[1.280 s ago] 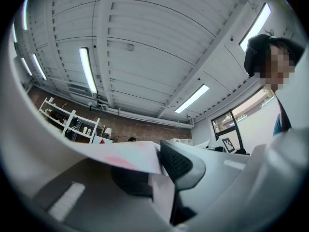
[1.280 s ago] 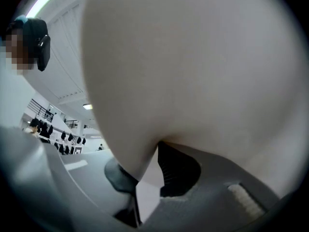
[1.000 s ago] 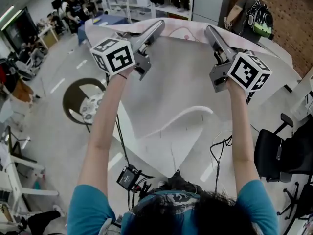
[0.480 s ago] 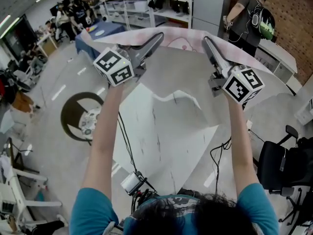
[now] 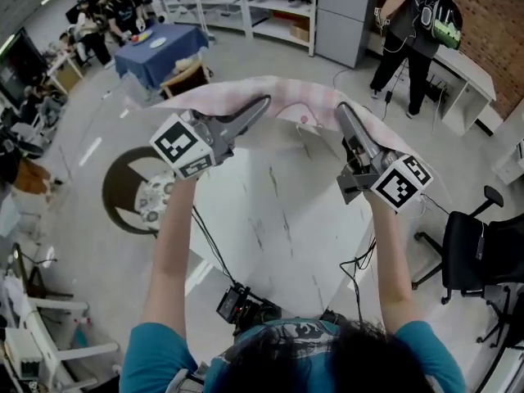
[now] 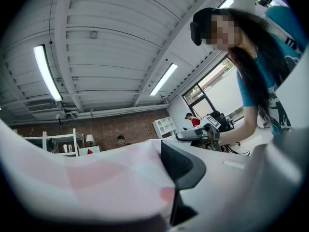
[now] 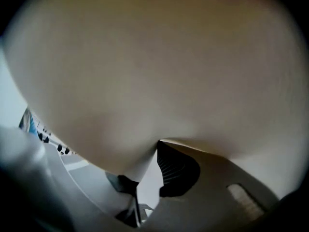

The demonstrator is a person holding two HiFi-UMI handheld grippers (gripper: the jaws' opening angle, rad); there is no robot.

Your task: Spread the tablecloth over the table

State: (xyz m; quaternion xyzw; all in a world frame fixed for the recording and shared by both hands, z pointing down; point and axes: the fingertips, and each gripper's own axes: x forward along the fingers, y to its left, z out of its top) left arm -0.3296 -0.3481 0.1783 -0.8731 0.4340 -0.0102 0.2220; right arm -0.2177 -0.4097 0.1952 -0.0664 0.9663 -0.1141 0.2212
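A pink and white tablecloth (image 5: 286, 97) hangs as a band past the far side of the white, grey-veined table (image 5: 270, 219). My left gripper (image 5: 260, 103) is shut on the cloth's near edge. In the left gripper view the pink cloth (image 6: 96, 178) is pinched beside the black pad (image 6: 181, 166). My right gripper (image 5: 342, 111) holds the same edge further right. Its jaws are closing with the cloth between them. In the right gripper view the pale cloth (image 7: 154, 71) fills most of the picture and runs down between the fingers (image 7: 176, 170).
A black office chair (image 5: 483, 252) stands at the right. A dark round shape (image 5: 131, 188) lies on the floor at the left. A black device with cables (image 5: 241, 305) sits at the table's near edge. Farther off are a blue-covered table (image 5: 160, 46) and a standing person (image 5: 413, 23).
Both grippers have come down with the cloth's edge. The cloth that billowed over the table now shows only along the far side, and the bare tabletop is uncovered.
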